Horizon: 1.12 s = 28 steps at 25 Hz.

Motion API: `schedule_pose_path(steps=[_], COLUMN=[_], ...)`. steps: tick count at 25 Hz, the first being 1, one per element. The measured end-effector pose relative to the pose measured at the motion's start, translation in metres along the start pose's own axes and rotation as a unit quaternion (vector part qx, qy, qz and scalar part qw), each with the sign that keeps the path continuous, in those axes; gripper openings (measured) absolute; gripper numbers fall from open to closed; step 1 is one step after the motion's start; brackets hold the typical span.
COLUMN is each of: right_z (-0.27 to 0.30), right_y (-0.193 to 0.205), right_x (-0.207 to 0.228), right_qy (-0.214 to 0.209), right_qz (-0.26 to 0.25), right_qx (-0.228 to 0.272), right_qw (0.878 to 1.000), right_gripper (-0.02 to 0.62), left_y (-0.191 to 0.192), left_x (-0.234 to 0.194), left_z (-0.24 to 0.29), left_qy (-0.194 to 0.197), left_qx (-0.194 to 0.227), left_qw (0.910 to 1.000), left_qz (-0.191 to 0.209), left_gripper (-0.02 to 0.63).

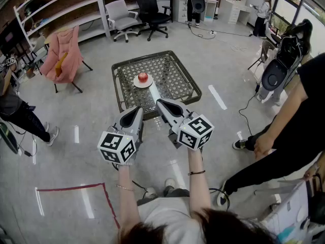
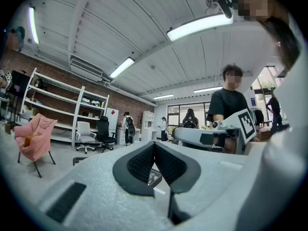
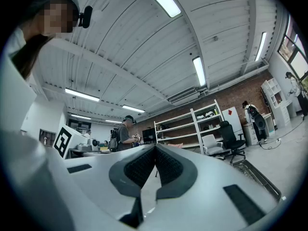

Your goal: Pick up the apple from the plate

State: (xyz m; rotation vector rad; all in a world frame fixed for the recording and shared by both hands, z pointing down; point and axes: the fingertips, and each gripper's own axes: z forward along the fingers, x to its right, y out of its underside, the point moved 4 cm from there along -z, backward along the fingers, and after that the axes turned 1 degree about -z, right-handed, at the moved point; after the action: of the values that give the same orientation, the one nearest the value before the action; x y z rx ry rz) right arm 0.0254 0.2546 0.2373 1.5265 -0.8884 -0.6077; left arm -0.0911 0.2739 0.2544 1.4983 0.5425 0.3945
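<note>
Grey floor of an open workroom, seen from above. Centre: a low bench with a lattice top and dark frame. Foreground: left hand-held gripper and right hand-held gripper, side by side short of the bench's near edge, tips toward it; each has its jaws pressed together with nothing between them. On the bench: a white plate, well apart from both tips. On the plate: the red apple.
</note>
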Motion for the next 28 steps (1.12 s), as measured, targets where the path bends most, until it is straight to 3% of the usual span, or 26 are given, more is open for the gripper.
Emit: schedule_pose_path(steps=[22,28], right_z=[0.021,0.031], right_y=[0.005,0.018], right_x=[0.082,0.107], right_qy=[0.0,0.002], right_qz=[0.022,0.032], right_qx=[0.01,-0.004], right_qw=[1.0,0.999], right_gripper=[0.009,0.009], left_y=[0.01,0.027], left_x=[-0.031,-0.046], left_z=[0.075,0.094], left_qy=[-0.008,-0.03], left_qx=[-0.009,-0.011], left_qw=[0.9999,0.9991], left_qz=[-0.003,-0.027], left_gripper=[0.011,0.011])
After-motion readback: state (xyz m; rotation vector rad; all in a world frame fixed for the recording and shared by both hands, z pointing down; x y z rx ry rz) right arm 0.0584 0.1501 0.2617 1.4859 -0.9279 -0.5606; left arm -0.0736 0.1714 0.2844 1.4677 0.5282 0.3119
